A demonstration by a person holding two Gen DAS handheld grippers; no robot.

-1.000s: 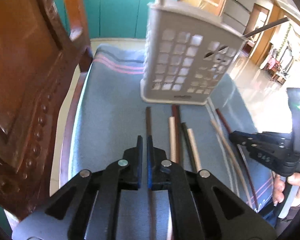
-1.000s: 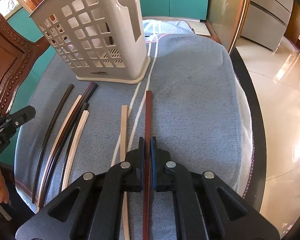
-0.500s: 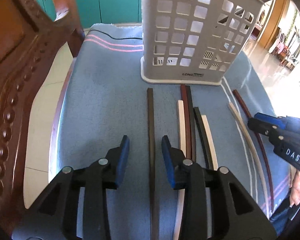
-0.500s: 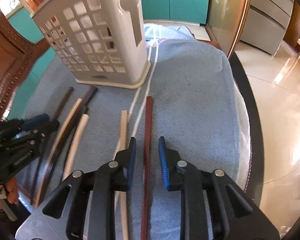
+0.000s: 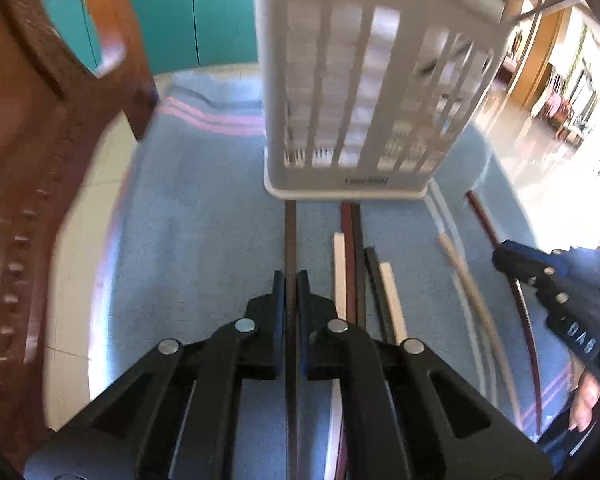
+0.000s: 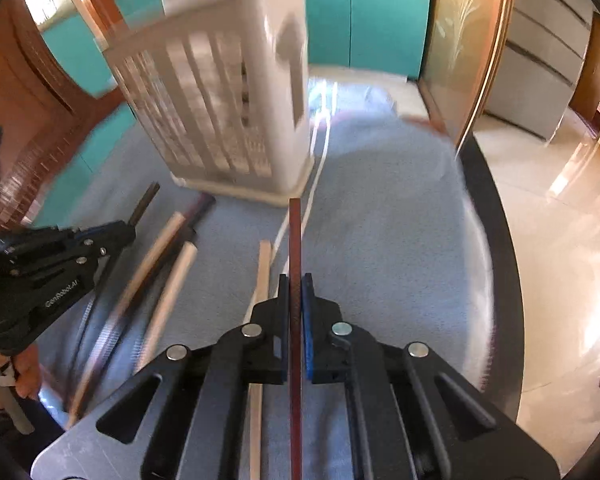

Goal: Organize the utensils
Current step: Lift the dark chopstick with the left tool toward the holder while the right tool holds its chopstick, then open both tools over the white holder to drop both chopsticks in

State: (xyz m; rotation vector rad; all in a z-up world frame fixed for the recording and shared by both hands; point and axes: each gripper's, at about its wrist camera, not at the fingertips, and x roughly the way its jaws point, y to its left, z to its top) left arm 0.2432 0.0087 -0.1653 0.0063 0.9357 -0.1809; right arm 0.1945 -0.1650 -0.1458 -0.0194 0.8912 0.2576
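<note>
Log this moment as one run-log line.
left gripper: shut on brown chopstick | right gripper: shut on red chopstick | holder: upright

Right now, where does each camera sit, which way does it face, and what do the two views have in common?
Left wrist: on the left gripper, looking along its fingers, shut on a dark brown chopstick, toward the white utensil basket; right gripper at right.
Right wrist: on the right gripper, shut on a reddish chopstick; left gripper at left.
Shared: basket, blue towel, loose chopsticks.
</note>
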